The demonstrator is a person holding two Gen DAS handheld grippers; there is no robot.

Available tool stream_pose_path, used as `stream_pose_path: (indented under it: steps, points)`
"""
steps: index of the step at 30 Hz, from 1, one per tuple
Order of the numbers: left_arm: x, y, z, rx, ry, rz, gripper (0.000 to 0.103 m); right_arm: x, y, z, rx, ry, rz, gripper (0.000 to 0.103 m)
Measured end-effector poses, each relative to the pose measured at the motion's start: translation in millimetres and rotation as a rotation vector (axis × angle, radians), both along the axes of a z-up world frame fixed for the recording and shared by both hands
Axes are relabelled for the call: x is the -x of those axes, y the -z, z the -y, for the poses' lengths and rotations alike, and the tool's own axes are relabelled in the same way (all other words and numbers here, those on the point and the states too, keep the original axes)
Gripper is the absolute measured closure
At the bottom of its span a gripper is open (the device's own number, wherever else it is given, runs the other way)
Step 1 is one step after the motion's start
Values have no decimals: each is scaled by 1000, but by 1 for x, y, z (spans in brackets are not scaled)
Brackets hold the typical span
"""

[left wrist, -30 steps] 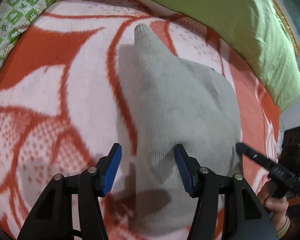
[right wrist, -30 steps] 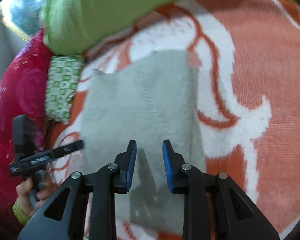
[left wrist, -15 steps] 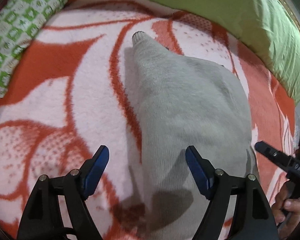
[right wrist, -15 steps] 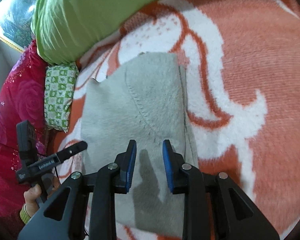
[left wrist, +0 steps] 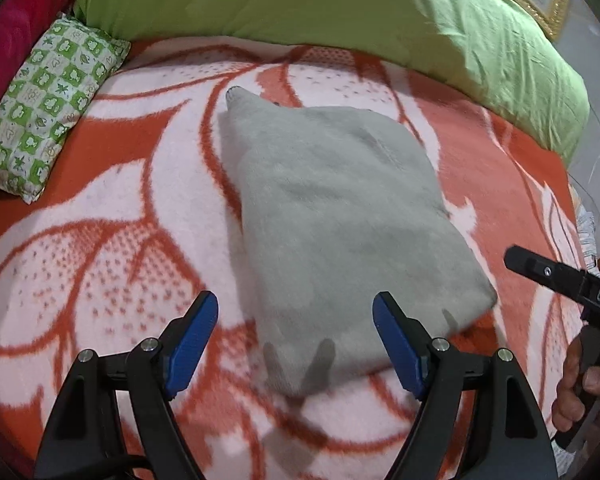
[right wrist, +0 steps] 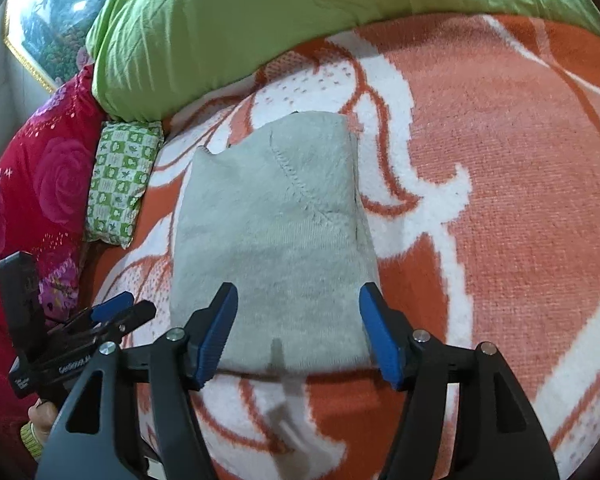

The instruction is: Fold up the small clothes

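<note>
A grey knitted garment [left wrist: 340, 216] lies folded into a rough rectangle on the orange and white blanket [left wrist: 100, 248]. It also shows in the right wrist view [right wrist: 276, 240]. My left gripper [left wrist: 296, 336] is open and empty, held above the garment's near edge. My right gripper [right wrist: 298, 330] is open and empty, above the garment's near edge from the other side. The right gripper's finger shows in the left wrist view [left wrist: 556, 276], to the right of the garment. The left gripper shows in the right wrist view [right wrist: 116, 314], at the left.
A large green duvet [left wrist: 340, 12] runs along the back of the blanket. A small green and white patterned pillow [left wrist: 48, 116] lies at the left. A red rose-patterned quilt [right wrist: 28, 184] lies beyond it. A framed picture [right wrist: 48, 28] stands behind.
Both grippers have pulled back and up from the garment. The left jaws widened. The right jaws, nearly shut before, have opened wide.
</note>
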State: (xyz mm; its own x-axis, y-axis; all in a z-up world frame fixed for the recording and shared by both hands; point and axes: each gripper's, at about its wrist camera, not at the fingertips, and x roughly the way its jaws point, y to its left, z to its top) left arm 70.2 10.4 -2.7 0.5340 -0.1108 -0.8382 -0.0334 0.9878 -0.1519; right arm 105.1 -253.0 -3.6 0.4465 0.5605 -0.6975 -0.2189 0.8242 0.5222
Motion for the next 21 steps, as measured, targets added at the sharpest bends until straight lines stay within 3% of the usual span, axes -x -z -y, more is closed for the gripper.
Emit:
stream_pose_path:
  steps: [7, 13, 21]
  points:
    - [25, -1, 8, -76, -73, 10, 23, 11, -7, -7, 66, -108, 66, 38]
    - [29, -2, 4, -147, -138, 40, 23, 30, -13, -18, 173, -187, 183, 29]
    - [30, -3, 9, -183, -114, 78, 23, 49, -8, -23, 225, -150, 212, 28]
